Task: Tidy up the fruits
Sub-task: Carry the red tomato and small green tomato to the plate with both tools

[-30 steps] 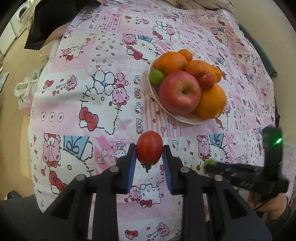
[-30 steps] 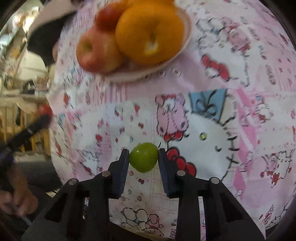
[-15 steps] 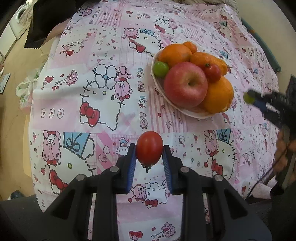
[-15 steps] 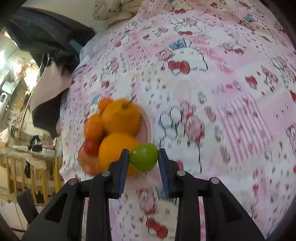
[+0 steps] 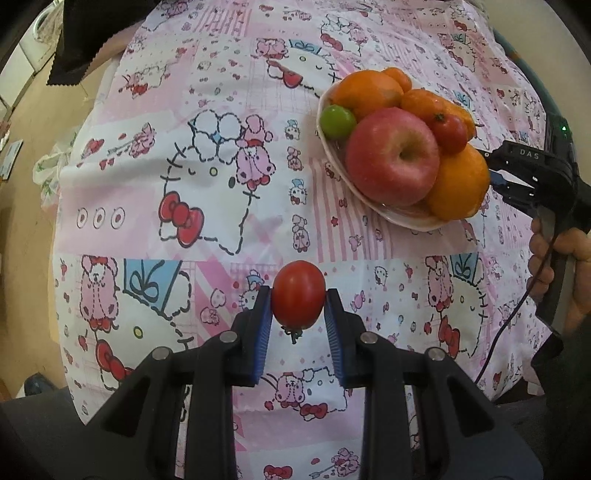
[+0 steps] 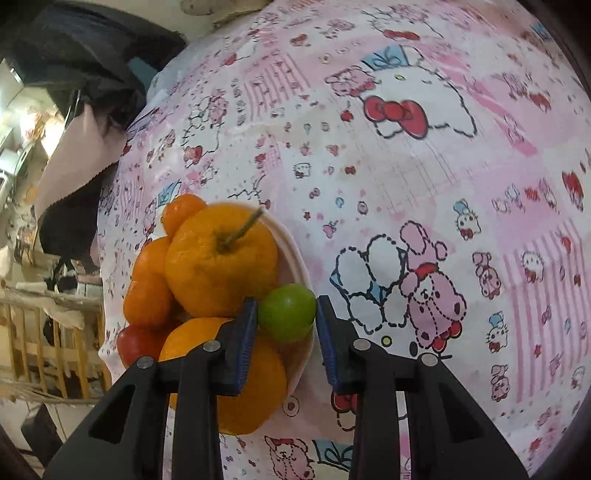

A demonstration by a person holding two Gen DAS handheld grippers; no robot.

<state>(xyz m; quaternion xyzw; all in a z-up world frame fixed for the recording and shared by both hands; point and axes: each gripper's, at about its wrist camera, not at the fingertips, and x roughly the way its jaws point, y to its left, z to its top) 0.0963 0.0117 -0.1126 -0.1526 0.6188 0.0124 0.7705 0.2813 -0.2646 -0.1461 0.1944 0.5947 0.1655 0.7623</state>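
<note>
While the shallow pale ceramic bowl [image 5: 402, 218] sits heaped with fruit on the pink cartoon-print cloth [image 5: 207, 155] covering the worktop, two pieces are off in the air near it. A round red tomato [image 5: 298, 293], stem end hanging down, is clenched between the blue-padded jaws of the left gripper [image 5: 297, 314], held above the cloth on the near side of the bowl and well apart from it. A small round green fruit [image 6: 287, 312] is pinched in the jaws of the right gripper [image 6: 286, 319], poised right over the bowl's rim [image 6: 295, 258], beside a big stemmed orange [image 6: 221, 258]; whether it touches the orange I cannot tell.

Inside the bowl lie a large red apple [image 5: 393, 157], several oranges [image 5: 458, 184], a small red tomato [image 5: 448, 133] perched on top, and a second small green fruit [image 5: 337, 121] tucked against the rim on the side away from the right gripper. A bare hand [image 5: 561, 258] grips the right tool's black handle just beyond the bowl. Dark fabric [image 5: 88, 33] drapes over the cloth's far corner, well away from the bowl.
</note>
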